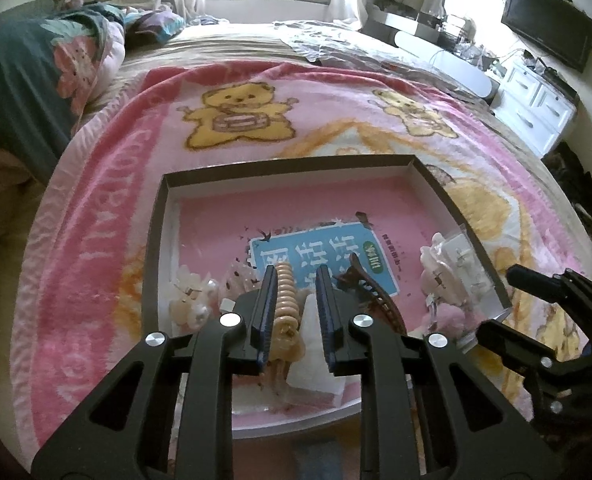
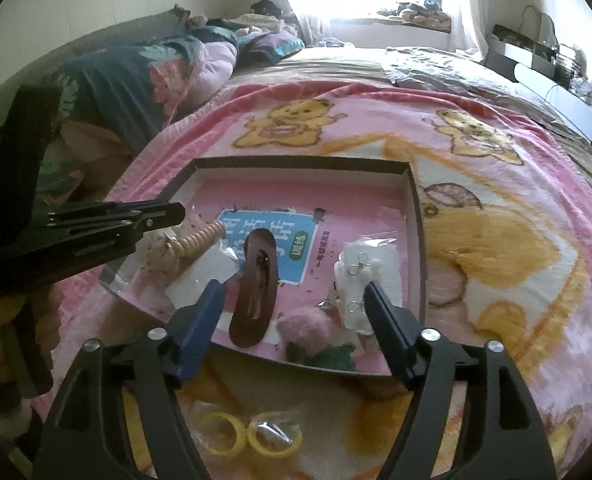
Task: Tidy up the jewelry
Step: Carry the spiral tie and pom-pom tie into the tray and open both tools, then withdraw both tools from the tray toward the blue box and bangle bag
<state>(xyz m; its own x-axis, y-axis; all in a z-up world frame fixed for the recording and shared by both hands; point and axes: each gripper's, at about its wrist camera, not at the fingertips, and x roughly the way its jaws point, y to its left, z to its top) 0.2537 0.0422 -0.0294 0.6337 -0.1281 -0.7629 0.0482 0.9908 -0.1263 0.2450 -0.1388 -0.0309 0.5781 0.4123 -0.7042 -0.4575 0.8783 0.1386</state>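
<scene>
A shallow box (image 1: 435, 184) with a dark rim and pink floor lies on the bed; it also shows in the right wrist view (image 2: 413, 200). My left gripper (image 1: 296, 276) is open just above the box, its jaws on either side of a beige spiral hair tie (image 1: 286, 300), not pinching it. My right gripper (image 2: 294, 286) is wide open over the box's near edge, above a brown snap hair clip (image 2: 256, 284). An earring card (image 2: 369, 276) and a pink pom-pom clip (image 2: 305, 326) lie beside it. Two yellow rings (image 2: 252, 434) in a clear bag lie outside the box.
A pink teddy-bear blanket (image 1: 256, 120) covers the bed. Inside the box are also a pearl flower clip (image 1: 188, 300), a brown claw clip (image 1: 375, 292) and a pale clip (image 1: 443, 272). Folded bedding (image 1: 28, 72) lies at left, a white dresser (image 1: 535, 108) at right.
</scene>
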